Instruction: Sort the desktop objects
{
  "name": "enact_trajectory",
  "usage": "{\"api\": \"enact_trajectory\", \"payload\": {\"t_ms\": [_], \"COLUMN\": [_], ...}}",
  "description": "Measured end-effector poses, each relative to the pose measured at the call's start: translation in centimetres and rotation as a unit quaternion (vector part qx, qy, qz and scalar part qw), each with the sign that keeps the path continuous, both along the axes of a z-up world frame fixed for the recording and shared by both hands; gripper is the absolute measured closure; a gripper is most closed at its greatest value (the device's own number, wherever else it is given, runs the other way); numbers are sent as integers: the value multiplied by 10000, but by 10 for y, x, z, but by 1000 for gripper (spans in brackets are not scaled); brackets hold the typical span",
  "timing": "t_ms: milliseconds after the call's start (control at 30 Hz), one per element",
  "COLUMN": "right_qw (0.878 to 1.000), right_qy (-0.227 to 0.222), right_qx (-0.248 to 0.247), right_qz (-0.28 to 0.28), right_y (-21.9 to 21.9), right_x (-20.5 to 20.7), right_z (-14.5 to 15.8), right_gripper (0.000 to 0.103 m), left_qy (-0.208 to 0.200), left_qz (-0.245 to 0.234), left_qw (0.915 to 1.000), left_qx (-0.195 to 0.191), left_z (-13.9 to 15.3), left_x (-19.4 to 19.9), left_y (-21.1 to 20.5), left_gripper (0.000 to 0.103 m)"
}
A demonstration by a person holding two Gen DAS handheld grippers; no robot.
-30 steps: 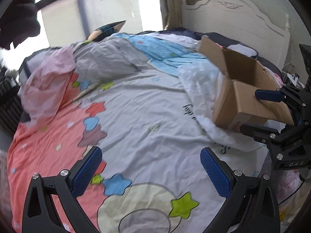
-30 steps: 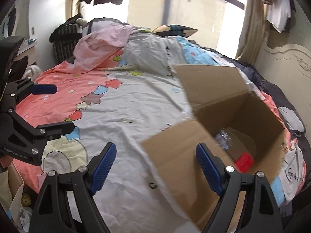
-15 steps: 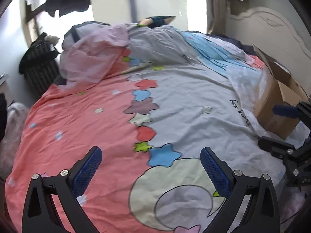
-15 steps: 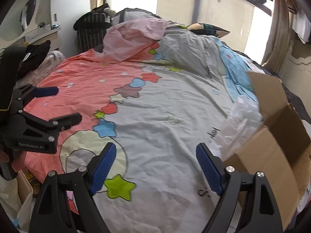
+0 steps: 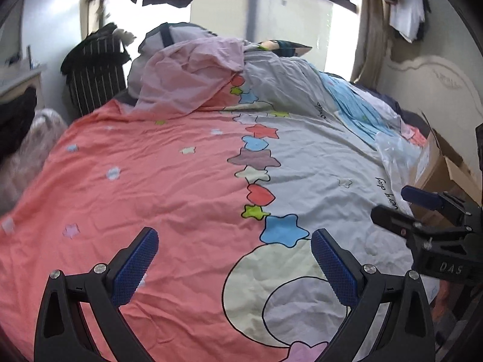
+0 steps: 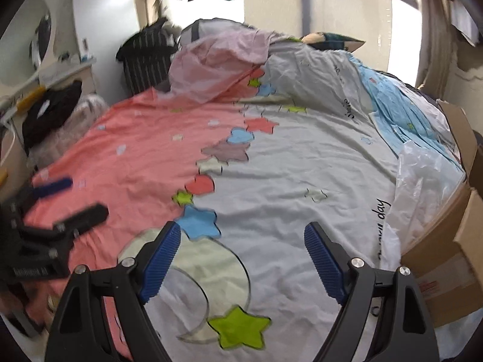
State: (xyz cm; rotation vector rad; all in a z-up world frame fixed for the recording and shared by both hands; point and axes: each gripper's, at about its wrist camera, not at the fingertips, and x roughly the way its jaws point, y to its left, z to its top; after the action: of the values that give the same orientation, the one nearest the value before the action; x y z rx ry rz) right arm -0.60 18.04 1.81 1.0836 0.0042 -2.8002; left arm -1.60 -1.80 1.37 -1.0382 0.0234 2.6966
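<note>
A bed [image 5: 434, 78] with a cream carved headboard carries everything; a quilt [image 5: 169, 181], coral on one half and pale grey on the other, is spread across it, with a row of coloured stars down the middle and a moon shape at the near edge; a pink sheet [image 5: 187, 75] lies bunched at the far end; a blue cloth [image 5: 356, 111] lies along the headboard side; a clear plastic bag [image 6: 422, 181] rests beside an open cardboard box [image 6: 446, 259] at the quilt's edge; a dark patterned pillow [image 6: 332, 40] shows behind the heap.
</note>
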Motion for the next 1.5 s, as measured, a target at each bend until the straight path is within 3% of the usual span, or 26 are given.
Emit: {"api": "enact_trajectory", "payload": {"t_ms": [100, 200, 333, 667, 1133, 1500], "right_qw": [9997, 9983, 9976, 9934, 9953, 9960], "right_qy": [173, 425, 469, 845, 691, 577], "right_qx": [-24, -147, -225, -397, -218, -222], "right_qz": [-193, -379, -450, -661, -644, -642], "right_y": [-4, -7, -11, -13, -15, -7], "right_x": [-1, 0, -3, 4, 9, 14], "right_z": [-3, -3, -7, -19, -40, -46], "right_gripper": [22, 21, 21, 21, 21, 21], "left_qy": [68, 135, 52, 495, 791, 680], "left_qz": [389, 572, 707, 1006, 615, 698], "left_qw": [9992, 9981, 9969, 9922, 9948, 9949], "left_qx": [-70, 172, 343, 535, -200, -275], "left_z": [-8, -11, -17, -21, -31, -37], "left_x": [1, 1, -6, 10, 25, 20], "left_y": [-7, -17, -27, -41, 8, 8], "left_gripper": [0, 0, 0, 0, 0, 0]}}
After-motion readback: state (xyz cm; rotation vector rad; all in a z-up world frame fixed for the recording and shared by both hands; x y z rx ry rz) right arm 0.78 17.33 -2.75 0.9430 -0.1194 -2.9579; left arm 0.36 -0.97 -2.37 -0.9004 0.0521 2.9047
